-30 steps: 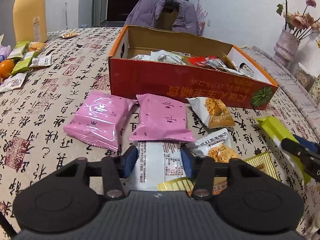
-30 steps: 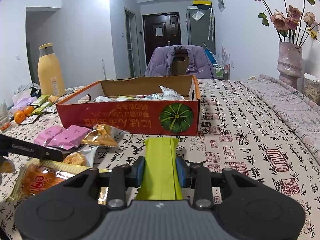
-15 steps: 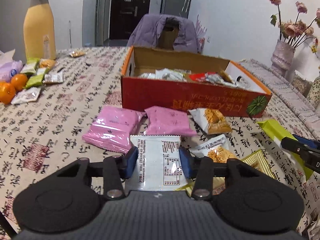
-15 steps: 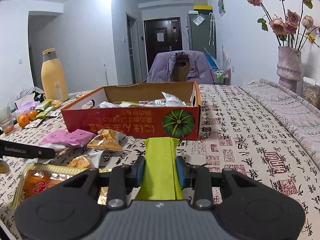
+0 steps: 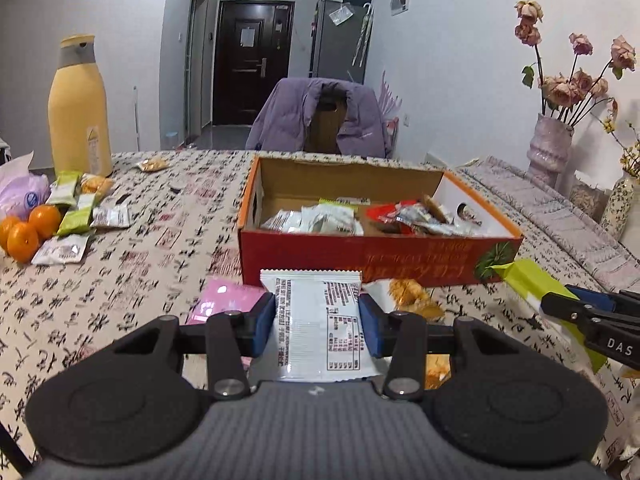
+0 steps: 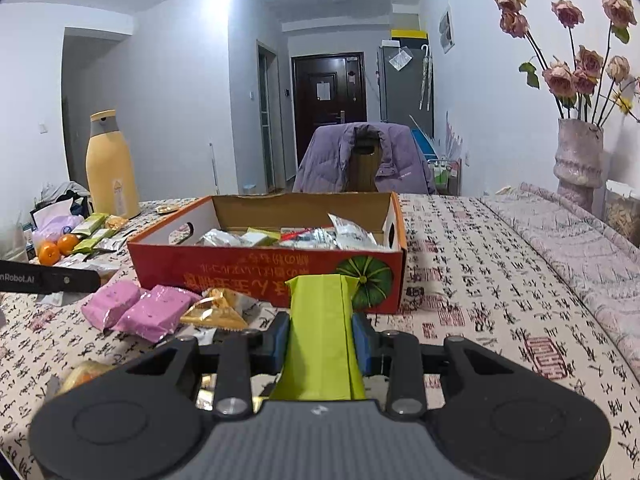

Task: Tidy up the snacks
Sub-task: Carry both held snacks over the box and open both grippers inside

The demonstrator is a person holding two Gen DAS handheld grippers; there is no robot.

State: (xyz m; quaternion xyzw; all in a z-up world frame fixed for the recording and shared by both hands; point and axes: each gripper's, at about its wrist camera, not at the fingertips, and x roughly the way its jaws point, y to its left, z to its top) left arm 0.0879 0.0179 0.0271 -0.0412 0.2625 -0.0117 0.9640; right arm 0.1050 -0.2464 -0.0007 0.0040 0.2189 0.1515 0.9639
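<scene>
The left gripper (image 5: 318,322) is showing a matte black frame, blue finger pads (image 5: 265,317), silver screws and a ribbed grey housing; the right gripper (image 6: 321,338) is looking identical, lower centre.

Desk (image 5: 168,240) under a calligraphy-print cloth, as I see it from the left wrist view.

At centre I see an open red cardboard box (image 5: 360,254) holding wrapped snacks. At the left edge lie oranges (image 5: 30,228), green and white snack packs (image 5: 78,216) and a tall yellow bottle (image 5: 79,108). Just in front of the box I see pink packets (image 6: 138,310) and a golden packet (image 6: 214,312). A vase of roses (image 5: 548,152) stands upper right.
</scene>
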